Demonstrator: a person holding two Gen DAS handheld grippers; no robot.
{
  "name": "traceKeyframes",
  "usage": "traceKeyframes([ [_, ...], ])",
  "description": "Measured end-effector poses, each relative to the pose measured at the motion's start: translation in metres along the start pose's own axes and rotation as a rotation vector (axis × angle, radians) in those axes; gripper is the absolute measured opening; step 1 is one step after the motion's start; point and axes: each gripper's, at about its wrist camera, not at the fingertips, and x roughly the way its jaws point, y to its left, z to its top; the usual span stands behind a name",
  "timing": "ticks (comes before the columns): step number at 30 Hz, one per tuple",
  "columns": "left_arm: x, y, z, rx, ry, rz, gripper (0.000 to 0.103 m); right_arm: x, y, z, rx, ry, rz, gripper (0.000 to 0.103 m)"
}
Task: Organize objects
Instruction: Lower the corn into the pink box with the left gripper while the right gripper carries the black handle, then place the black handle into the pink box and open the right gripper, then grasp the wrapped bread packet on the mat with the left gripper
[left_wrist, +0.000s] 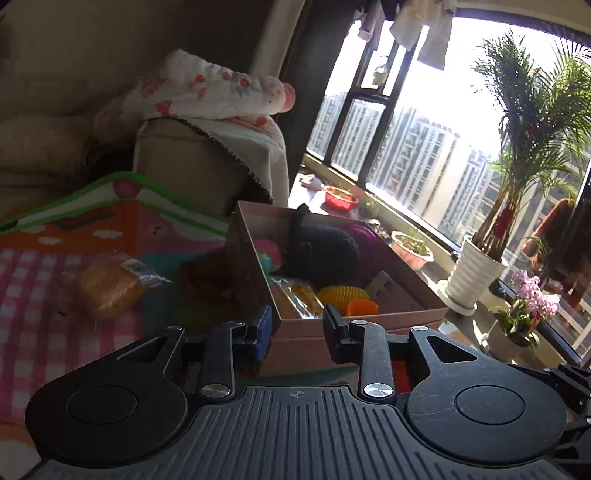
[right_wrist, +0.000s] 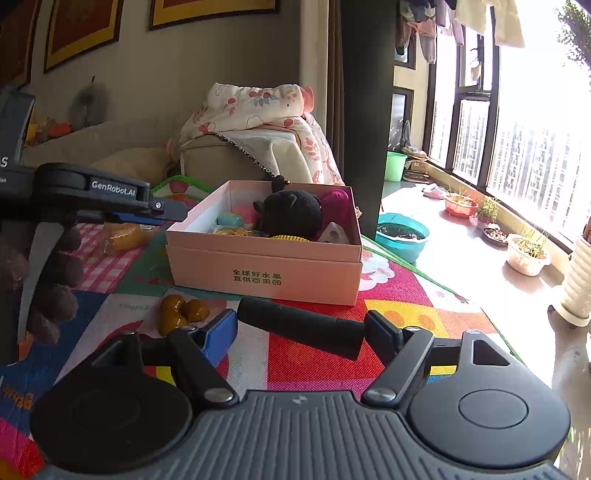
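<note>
The right gripper (right_wrist: 301, 334), jaws wide, brackets a black cylinder (right_wrist: 301, 328) that lies on the play mat (right_wrist: 406, 295) just short of the pink box (right_wrist: 264, 271); whether either jaw touches it cannot be told. The cylinder's long axis runs from 10 o'clock to 4 o'clock, across the jaws, which suits a grip on its ends. The left gripper (left_wrist: 297, 328), jaws apart and empty, points at the box's near corner, with a wrapped bun (left_wrist: 110, 286) at 10 o'clock.
</note>
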Motion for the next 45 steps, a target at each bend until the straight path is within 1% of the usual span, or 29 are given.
traceKeyframes([
  [1, -0.004, 0.005, -0.007, -0.013, 0.016, 0.001, 0.033, -0.001, 0.001, 0.010, -0.011, -0.022, 0.002, 0.076],
  [3, -0.013, 0.016, -0.018, -0.034, 0.053, 0.006, 0.033, -0.002, 0.001, 0.043, -0.026, -0.090, 0.010, 0.076],
  [5, -0.015, 0.023, -0.022, -0.039, 0.064, 0.017, 0.033, 0.002, -0.001, 0.081, -0.024, -0.149, 0.017, 0.076],
  [7, -0.017, 0.028, -0.023, -0.042, 0.066, 0.034, 0.033, 0.016, -0.002, 0.115, -0.016, -0.160, 0.041, 0.076],
  [9, -0.018, 0.030, -0.024, -0.038, 0.071, 0.044, 0.033, 0.033, -0.005, 0.139, -0.001, -0.129, 0.088, 0.090],
  [10, -0.018, 0.031, -0.025, -0.032, 0.075, 0.047, 0.033, 0.037, -0.006, 0.143, 0.021, -0.130, 0.083, 0.098],
  [11, -0.019, 0.031, -0.027, -0.017, 0.087, 0.055, 0.033, 0.039, -0.007, 0.144, 0.044, -0.135, 0.075, 0.101],
  [14, -0.018, 0.033, -0.037, 0.023, 0.120, 0.073, 0.033, 0.039, -0.006, 0.130, 0.063, -0.126, 0.101, 0.103],
  [16, -0.019, 0.036, -0.042, 0.023, 0.134, 0.058, 0.033, 0.042, -0.001, 0.108, 0.044, -0.082, 0.088, 0.103],
  [19, -0.019, 0.037, -0.046, 0.016, 0.126, 0.041, 0.034, 0.046, 0.010, 0.071, -0.022, -0.013, 0.041, 0.103],
  [23, -0.016, 0.036, -0.046, -0.012, 0.129, -0.003, 0.034, 0.056, 0.022, 0.022, -0.086, 0.085, 0.044, 0.103],
  [25, -0.013, 0.030, -0.046, 0.001, 0.134, -0.010, 0.034, 0.059, 0.024, 0.006, -0.087, 0.108, 0.034, 0.103],
  [27, -0.011, 0.026, -0.045, 0.016, 0.138, -0.023, 0.034, 0.058, 0.022, -0.007, -0.060, 0.119, 0.025, 0.103],
  [29, -0.010, 0.023, -0.040, 0.036, 0.121, -0.017, 0.034, 0.057, 0.018, -0.013, -0.027, 0.130, 0.017, 0.103],
  [32, -0.008, 0.025, -0.022, 0.086, 0.061, 0.031, 0.034, 0.054, 0.009, -0.012, 0.021, 0.107, 0.029, 0.103],
  [34, -0.009, 0.036, -0.002, 0.126, -0.006, 0.113, 0.034, 0.059, 0.008, -0.011, 0.027, 0.131, 0.041, 0.103],
  [36, -0.008, 0.050, 0.017, 0.152, -0.037, 0.198, 0.034, 0.060, 0.009, -0.011, 0.023, 0.133, 0.041, 0.103],
  [37, -0.004, 0.059, 0.027, 0.164, -0.028, 0.234, 0.034, 0.060, 0.010, -0.011, 0.021, 0.131, 0.043, 0.103],
  [39, 0.006, 0.077, 0.043, 0.182, 0.008, 0.277, 0.034, 0.059, 0.010, -0.011, 0.020, 0.130, 0.045, 0.103],
  [40, 0.011, 0.084, 0.047, 0.187, 0.033, 0.279, 0.034, 0.058, 0.010, -0.011, 0.024, 0.127, 0.042, 0.103],
  [42, 0.030, 0.101, 0.056, 0.189, 0.119, 0.268, 0.034, 0.057, 0.010, -0.012, 0.023, 0.120, 0.061, 0.103],
  [43, 0.036, 0.106, 0.056, 0.200, 0.135, 0.256, 0.037, 0.057, 0.010, -0.012, 0.017, 0.119, 0.077, 0.103],
  [44, 0.039, 0.108, 0.057, 0.219, 0.120, 0.245, 0.043, 0.057, 0.011, -0.012, 0.009, 0.120, 0.088, 0.103],
  [45, 0.043, 0.110, 0.058, 0.235, 0.120, 0.231, 0.044, 0.058, 0.013, -0.012, -0.004, 0.127, 0.095, 0.103],
])
